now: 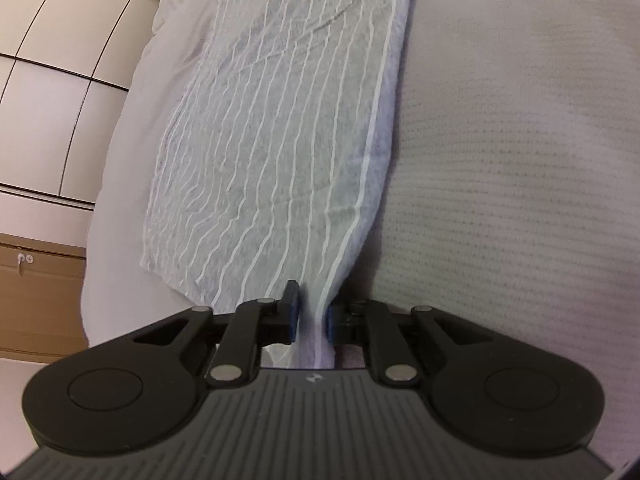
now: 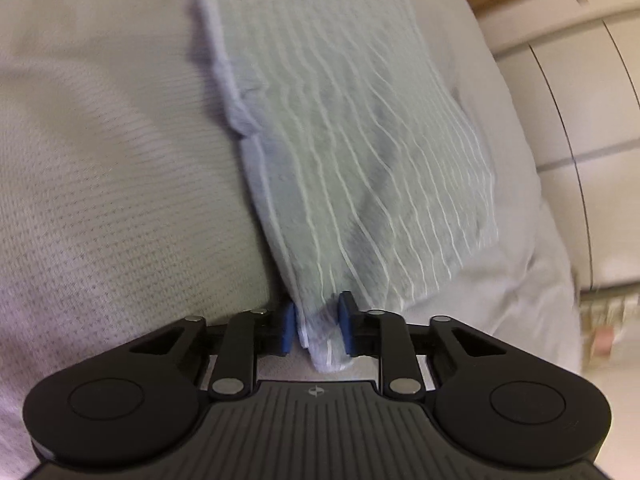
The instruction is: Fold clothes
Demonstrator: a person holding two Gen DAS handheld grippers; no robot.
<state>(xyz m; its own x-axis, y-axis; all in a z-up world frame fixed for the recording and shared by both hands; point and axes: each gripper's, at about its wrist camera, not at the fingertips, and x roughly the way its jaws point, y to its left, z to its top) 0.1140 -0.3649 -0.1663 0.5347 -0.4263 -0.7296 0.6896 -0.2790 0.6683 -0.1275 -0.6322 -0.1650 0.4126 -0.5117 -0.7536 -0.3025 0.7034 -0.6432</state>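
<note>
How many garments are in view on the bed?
1: a striped garment lying folded on the bed cover, its near end between the pads of both grippers. Layers beneath could hide another.

Soft striped cloth garment (image 1: 280, 140); waffle-textured bedcover (image 1: 500, 160)

The garment (image 1: 280, 140) was pale grey-green cloth with thin white wavy stripes, folded into a long band. It lay flat on the bed (image 1: 520, 160), along its edge, lightly creased. Both near corners were lifted and bunched; a lilac-grey layer showed along its inner side.
</note>
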